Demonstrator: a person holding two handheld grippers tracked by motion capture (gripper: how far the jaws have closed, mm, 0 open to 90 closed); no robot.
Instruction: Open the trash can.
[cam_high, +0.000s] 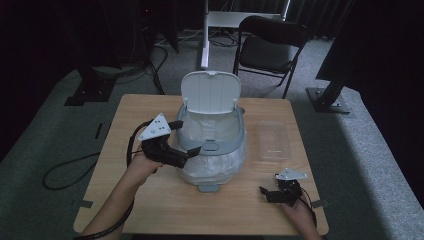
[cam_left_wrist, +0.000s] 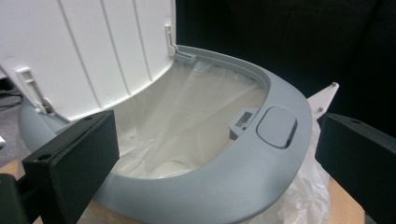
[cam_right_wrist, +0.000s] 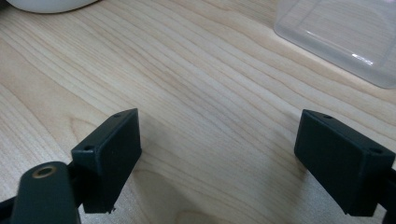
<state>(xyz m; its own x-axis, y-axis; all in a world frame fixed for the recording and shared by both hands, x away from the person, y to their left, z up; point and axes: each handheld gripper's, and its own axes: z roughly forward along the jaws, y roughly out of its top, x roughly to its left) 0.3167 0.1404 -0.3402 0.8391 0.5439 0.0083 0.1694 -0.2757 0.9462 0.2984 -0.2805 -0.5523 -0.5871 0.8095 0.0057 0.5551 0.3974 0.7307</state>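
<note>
A small bin with a grey rim stands mid-table, its white lid raised upright at the back. A thin pale plastic bag lines it and bulges out below the rim. My left gripper sits at the bin's front left, pointing at the rim. In the left gripper view the left gripper is open, its jaws standing wide either side of the grey rim without touching it, with the bag and lid beyond. My right gripper rests near the table's front right corner. The right gripper is open over bare wood.
A clear plastic container lies right of the bin, also ahead of the right gripper as the clear container. A grey foot pedal juts from the bin's front. A black chair stands behind the wooden table; cables trail on the floor at left.
</note>
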